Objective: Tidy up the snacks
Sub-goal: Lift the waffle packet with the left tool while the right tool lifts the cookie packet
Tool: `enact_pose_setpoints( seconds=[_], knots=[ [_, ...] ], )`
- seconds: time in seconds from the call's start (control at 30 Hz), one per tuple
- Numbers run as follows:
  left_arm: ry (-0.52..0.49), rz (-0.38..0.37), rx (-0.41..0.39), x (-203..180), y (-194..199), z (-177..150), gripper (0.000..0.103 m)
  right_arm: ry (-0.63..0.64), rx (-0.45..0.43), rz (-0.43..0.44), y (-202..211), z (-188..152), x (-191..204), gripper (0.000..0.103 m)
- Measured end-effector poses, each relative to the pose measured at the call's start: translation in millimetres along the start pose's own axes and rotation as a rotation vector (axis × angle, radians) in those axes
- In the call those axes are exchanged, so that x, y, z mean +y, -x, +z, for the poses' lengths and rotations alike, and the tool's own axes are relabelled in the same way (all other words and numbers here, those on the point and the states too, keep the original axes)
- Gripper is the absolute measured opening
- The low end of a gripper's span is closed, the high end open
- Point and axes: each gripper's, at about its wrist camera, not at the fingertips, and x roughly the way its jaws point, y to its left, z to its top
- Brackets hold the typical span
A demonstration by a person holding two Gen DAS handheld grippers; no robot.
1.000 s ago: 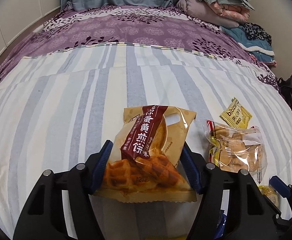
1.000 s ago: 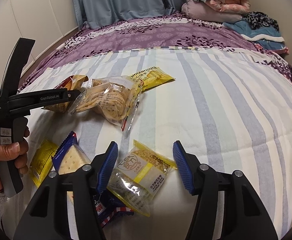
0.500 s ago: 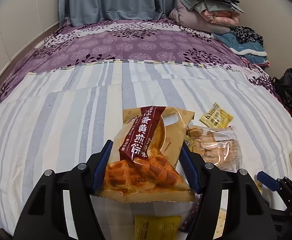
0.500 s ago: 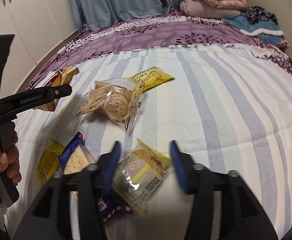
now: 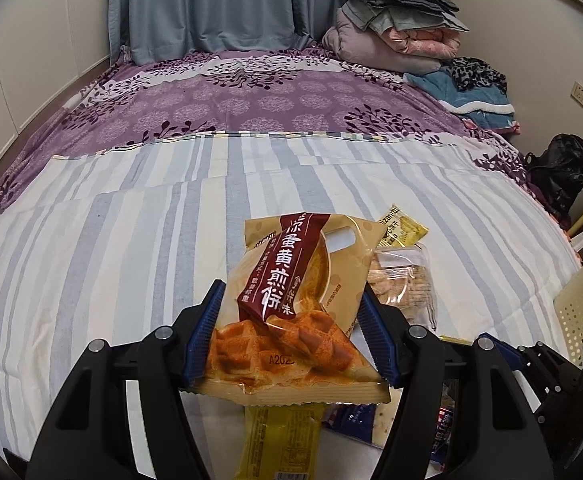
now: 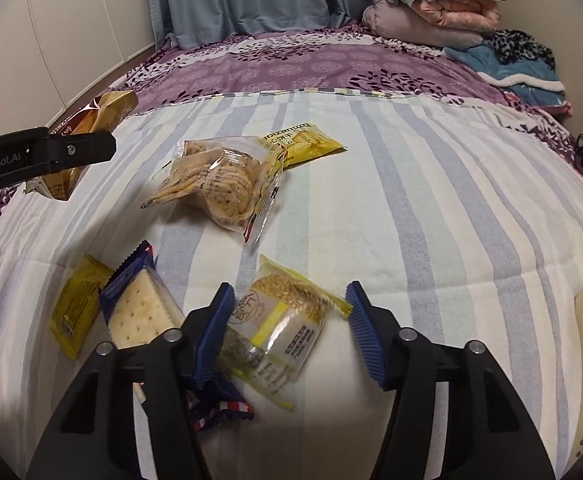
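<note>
Left gripper (image 5: 291, 334) seen from behind, blue pads pressed on both sides of tan waffle snack pack (image 5: 291, 320), pack held clear above striped bedsheet (image 5: 103, 264). Clear cracker bag (image 5: 405, 292) and small yellow packet (image 5: 403, 229) laid on sheet beyond pack, to right. Another yellow packet (image 5: 281, 436) seen below held pack. Cream perforated basket (image 5: 581, 308) at right edge. Folded bedding (image 5: 395, 36) stacked at far end.
</note>
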Motion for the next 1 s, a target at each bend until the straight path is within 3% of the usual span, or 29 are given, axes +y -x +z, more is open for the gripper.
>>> enact_pose_setpoints(
  seconds=[0.03, 0.47, 1.0],
  knots=[
    [-0.003, -0.002, -0.001, -1.3, 1.7, -0.5, 0.066, 0.004, -0.001, 0.003, 1.4, -0.4, 1.1, 0.044],
    [-0.041, -0.026, -0.024, -20.3, 27.7, -7.1, 0.066, -0.025, -0.042, 0.013, 30.6, -6.9, -9.2, 0.044],
    [-0.101, -0.089, -0.025, -65.6, 62.2, -23.9, 0.066, -0.106, -0.160, 0.035, 112.3, -28.9, -49.8, 0.044]
  ],
)
